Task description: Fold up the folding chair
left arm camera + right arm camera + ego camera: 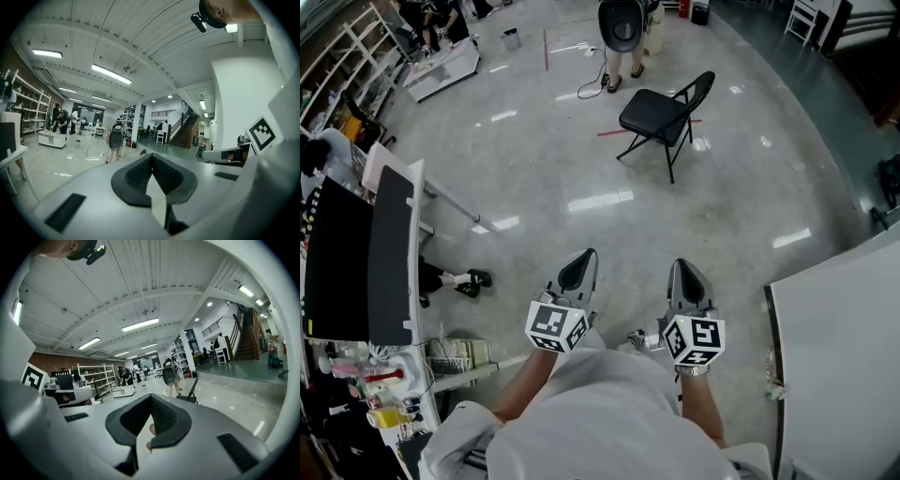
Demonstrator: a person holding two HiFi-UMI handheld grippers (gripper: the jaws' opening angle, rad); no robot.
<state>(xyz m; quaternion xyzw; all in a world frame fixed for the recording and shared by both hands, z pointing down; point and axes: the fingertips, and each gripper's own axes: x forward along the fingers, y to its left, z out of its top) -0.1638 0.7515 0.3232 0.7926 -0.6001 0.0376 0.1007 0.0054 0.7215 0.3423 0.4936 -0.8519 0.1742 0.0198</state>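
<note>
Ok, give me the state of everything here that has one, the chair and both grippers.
folding chair: unfolded, standing on its legs, well apart from both grippers.
left gripper: jaws shut, holding nothing.
right gripper: jaws shut, holding nothing.

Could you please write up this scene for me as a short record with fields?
Chair: black metal folding chair, unfolded, standing upright on the glossy grey floor
Chair contact: none; both grippers are held well short of it
Left gripper: shut, nothing between the jaws
Right gripper: shut, nothing between the jaws
Nearby: person standing just beyond the chair; white tabletop at the right
Task stage: folding not yet begun
</note>
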